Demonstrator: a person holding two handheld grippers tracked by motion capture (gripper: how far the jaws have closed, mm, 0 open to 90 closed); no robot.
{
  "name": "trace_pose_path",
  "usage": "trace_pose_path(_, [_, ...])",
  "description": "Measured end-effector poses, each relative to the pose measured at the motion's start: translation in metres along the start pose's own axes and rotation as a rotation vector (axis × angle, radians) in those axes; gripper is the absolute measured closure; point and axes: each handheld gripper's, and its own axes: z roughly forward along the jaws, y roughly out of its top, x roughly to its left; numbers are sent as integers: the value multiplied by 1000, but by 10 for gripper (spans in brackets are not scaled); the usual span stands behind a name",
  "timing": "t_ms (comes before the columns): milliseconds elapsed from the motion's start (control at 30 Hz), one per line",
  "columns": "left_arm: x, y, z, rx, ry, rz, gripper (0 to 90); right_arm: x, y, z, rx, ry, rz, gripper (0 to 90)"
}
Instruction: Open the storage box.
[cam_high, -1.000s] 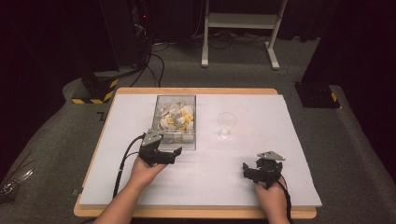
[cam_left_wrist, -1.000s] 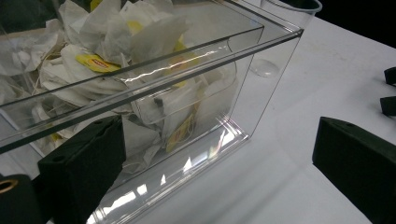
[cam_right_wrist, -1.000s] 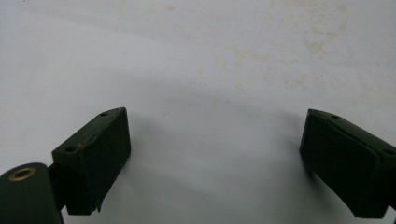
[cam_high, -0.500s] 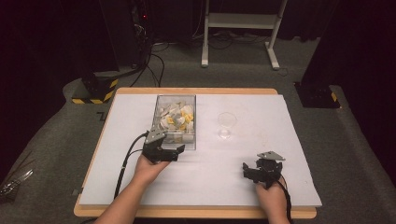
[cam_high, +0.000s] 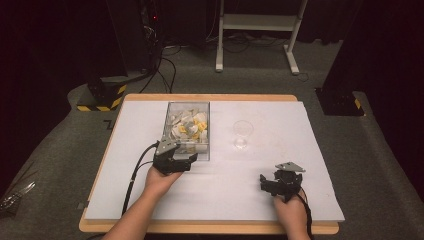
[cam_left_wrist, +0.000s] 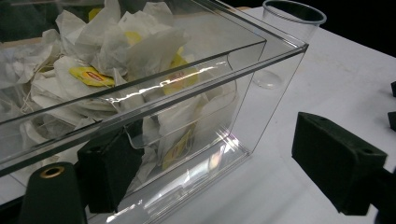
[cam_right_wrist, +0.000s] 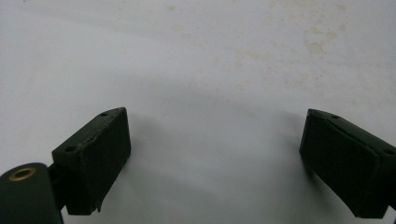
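Note:
A clear plastic box (cam_high: 186, 107) full of white tea bags (cam_high: 186, 126) with yellow tags stands left of the table's middle. To its right stands an empty clear plastic cup (cam_high: 242, 134). My left gripper (cam_high: 187, 159) is open at the box's near wall. In the left gripper view the box's near corner (cam_left_wrist: 261, 93) lies between the jaws, the left pad (cam_left_wrist: 109, 170) is against the wall, and the cup (cam_left_wrist: 289, 28) shows beyond. My right gripper (cam_high: 265, 182) rests low at the near right, open over bare table (cam_right_wrist: 215, 70), nothing between its pads (cam_right_wrist: 95, 158).
The white sheet (cam_high: 300, 130) covers a wooden tabletop (cam_high: 210, 227). Faint stains (cam_right_wrist: 317, 42) mark the sheet ahead of the right gripper. Beyond the table are a white stand (cam_high: 257, 30), cables (cam_high: 160, 70) and dark equipment on grey carpet.
The left gripper has edged slightly closer to the box's near wall. The right gripper has stayed where it was.

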Motion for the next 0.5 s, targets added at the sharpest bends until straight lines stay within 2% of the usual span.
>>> trace_pose_path(100, [-2,-1,0,1,18,24,199,0,0,0,0,0,1,87])
trace_pose_path(200, [-2,-2,-1,-1,26,22,207,0,0,0,0,0,1,87])
trace_pose_path(500, [-1,-4,-5,-7,68,35,345,0,0,0,0,0,0,87])
